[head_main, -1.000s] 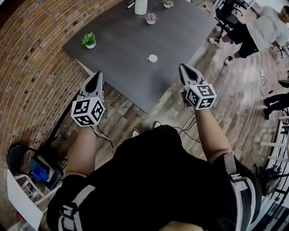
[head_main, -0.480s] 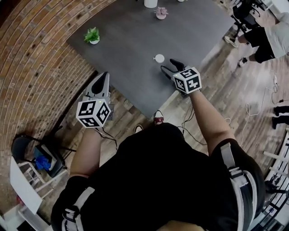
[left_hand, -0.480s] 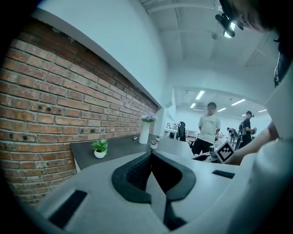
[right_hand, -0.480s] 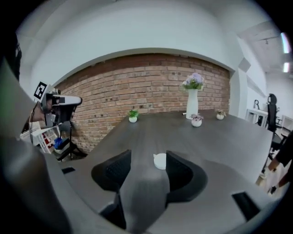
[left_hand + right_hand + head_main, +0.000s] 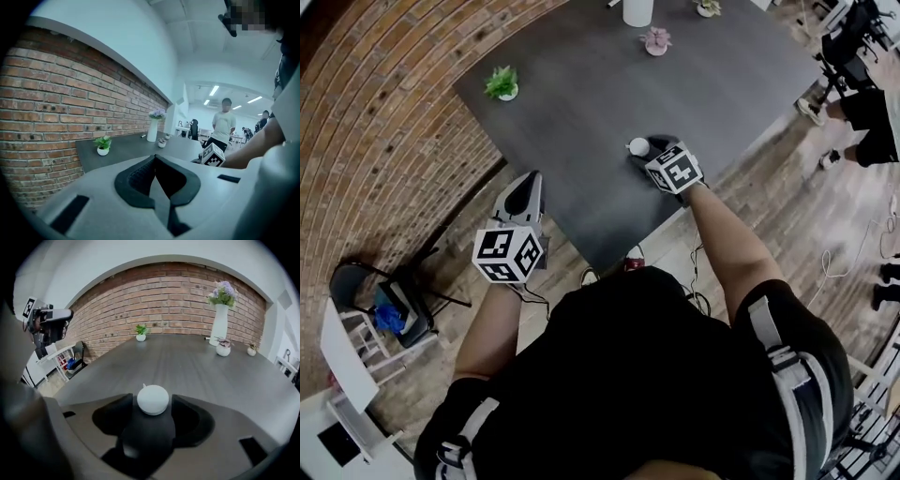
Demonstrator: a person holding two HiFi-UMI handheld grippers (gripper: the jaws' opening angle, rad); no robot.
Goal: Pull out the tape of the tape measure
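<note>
Well, the right hand-held gripper (image 5: 647, 153), jaws just opened around the round tape measure (image 5: 153, 399) on the near tabletop (image 5: 581, 112), might squirt it away closing off-centre; the left hand-held gripper (image 5: 527, 186) hung clenched, empty.

The tape measure (image 5: 153, 399) is a small, round, white case with a smooth domed top. It lies flat on the dark grey worktop (image 5: 197, 362), toward the near edge. Its tape is wound in except for a short tab at the upper left. It sits between the fingers (image 5: 111, 417) of the right gripper (image 5: 152, 405), which have just been opening and stand wide on either side.
</note>
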